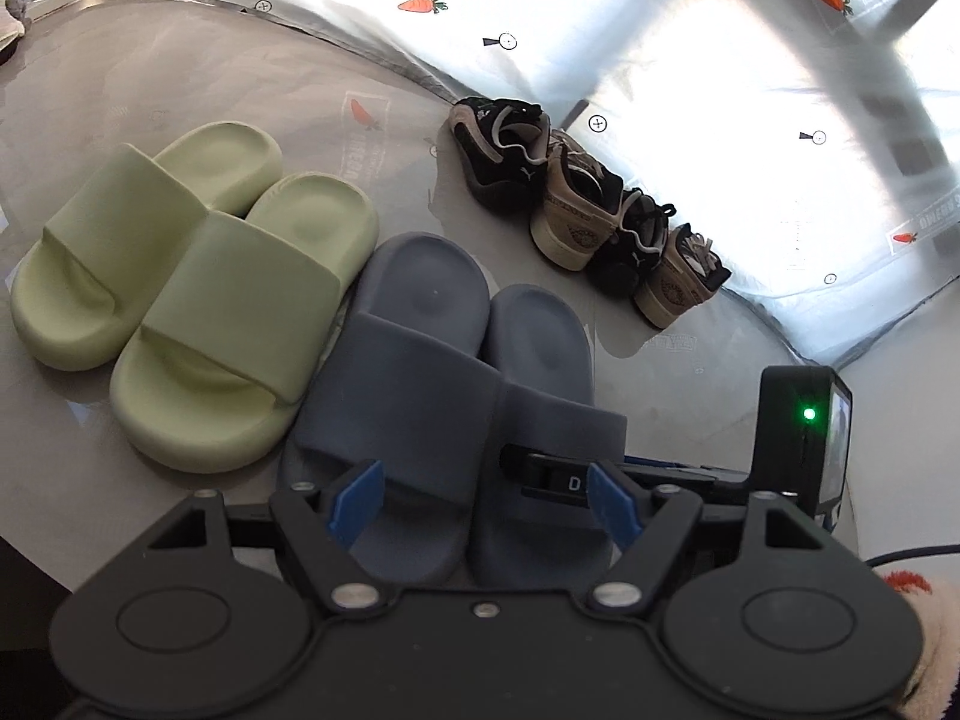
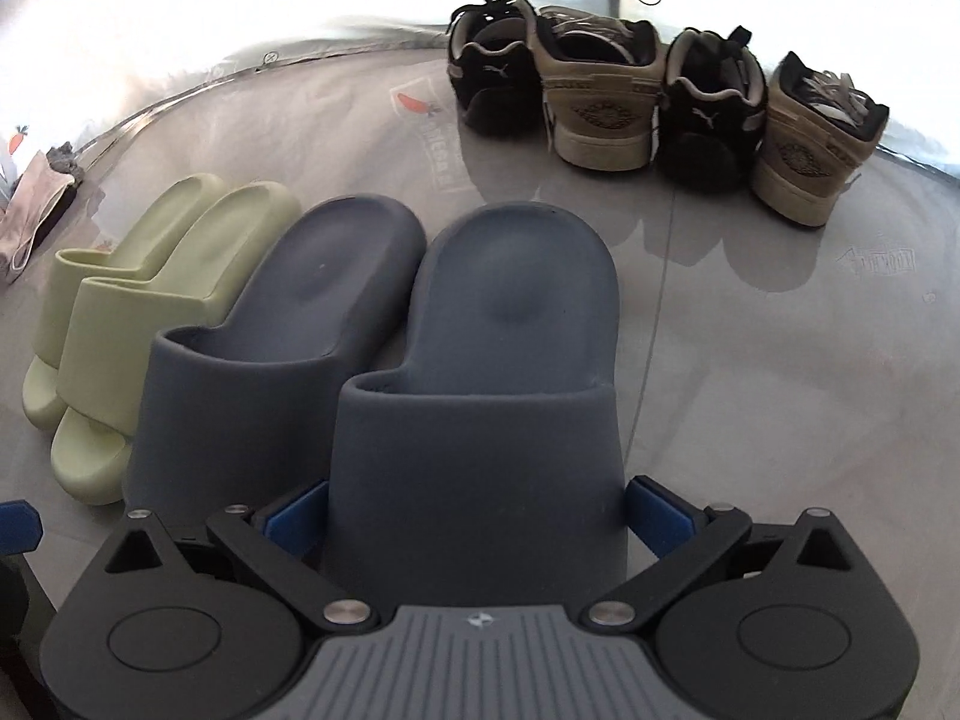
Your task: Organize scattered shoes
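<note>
The right tool [image 2: 477, 519] straddles the strap of the right blue slide [image 2: 480, 420], pads beside it, contact uncertain. The left tool [image 1: 480, 504] is spread, empty. Foam slide: judged light, pliable; best gripped across the strap. Sneakers [image 2: 660, 96] at one o'clock.

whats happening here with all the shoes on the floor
A person with tongs in each hand is tidying shoes. The right tongs straddle the strap of the right-hand grey-blue slide, beside its mate. The left tongs hover open above that pair. The green slides sit paired alongside, and four sneakers line the back.
</note>
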